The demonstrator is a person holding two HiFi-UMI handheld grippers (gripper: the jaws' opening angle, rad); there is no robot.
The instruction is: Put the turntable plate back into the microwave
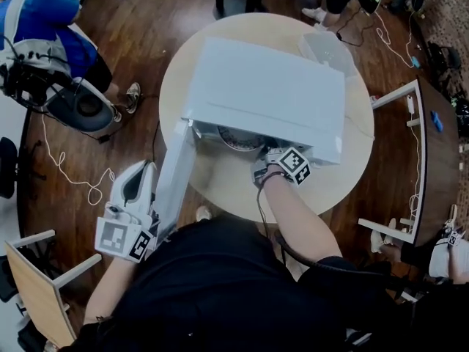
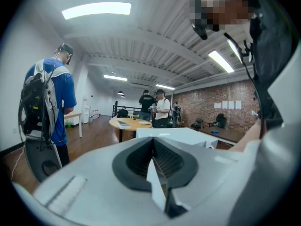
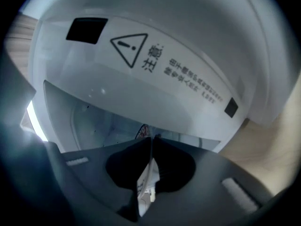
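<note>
A white microwave (image 1: 264,94) stands on a round wooden table (image 1: 344,189), its door (image 1: 174,178) swung open toward me on the left. My right gripper (image 1: 256,152) reaches into the oven's mouth, shut on the rim of the turntable plate (image 1: 238,139), which lies partly inside the cavity. In the right gripper view the plate (image 3: 142,132) shows edge-on between the jaws of the right gripper (image 3: 151,139), below the microwave's warning label (image 3: 155,60). My left gripper (image 1: 143,169) hangs beside the door's outer edge. In its own view the left gripper (image 2: 153,140) is shut and holds nothing.
A clear plastic container (image 1: 326,50) sits on the table behind the microwave. A person in blue with a backpack (image 1: 44,42) stands at the left. A wooden desk (image 1: 432,167) is at the right, a chair (image 1: 40,292) at the lower left, cables on the floor.
</note>
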